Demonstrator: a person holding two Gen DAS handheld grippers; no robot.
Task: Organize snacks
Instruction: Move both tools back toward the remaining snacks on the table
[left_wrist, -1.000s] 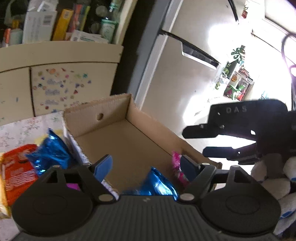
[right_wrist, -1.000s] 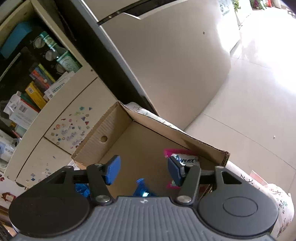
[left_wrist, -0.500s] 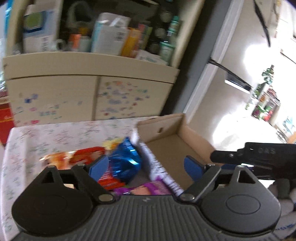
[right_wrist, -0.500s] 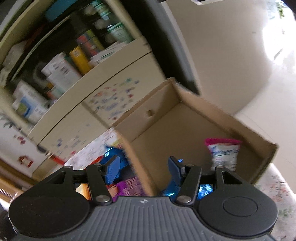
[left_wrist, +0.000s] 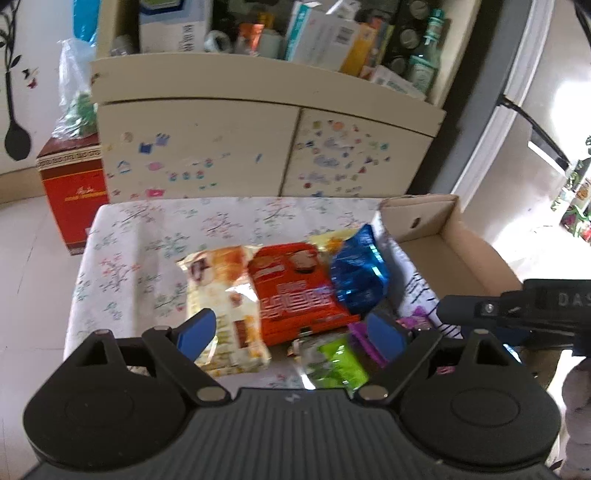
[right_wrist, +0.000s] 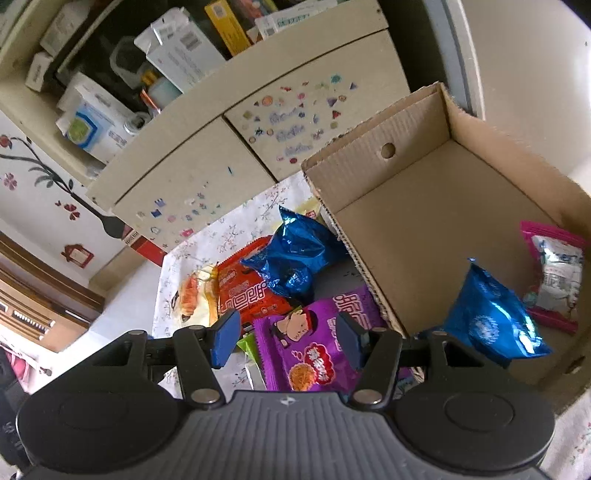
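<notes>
- Cardboard forms the open box (right_wrist: 436, 221) that stands on the right part of the worktop (left_wrist: 155, 236), which has a floral cloth over it.
- Inside the box, in the right wrist view, lie a blue foil packet (right_wrist: 491, 321) and, beside it against the box wall, a pink-edged packet (right_wrist: 557, 273).
- Outside the box, just left of its wall, the other snacks lie close together: a second blue foil packet (left_wrist: 358, 273), a red-orange packet (left_wrist: 295, 291), a pale yellow packet (left_wrist: 225, 295), a purple packet (right_wrist: 317, 347) and a green packet (left_wrist: 332, 362).
- The blue one lies partly on the red-orange one, and the pale yellow one touches the red-orange one on its left side.
- The left gripper (left_wrist: 288, 336) hangs above this group with its two blue pads wide apart; nothing is between them.
- The right gripper (right_wrist: 284, 339) is also spread wide and holds nothing; the purple packet shows in the gap between its pads, lower down on the worktop.
- In the left wrist view the black fingers of the right gripper (left_wrist: 476, 310) reach in from the right, over the near edge of the box.
- Behind the worktop stands a cream cabinet (left_wrist: 258, 147) with small coloured stickers, and on the floor at its left a red carton (left_wrist: 72, 192).
</notes>
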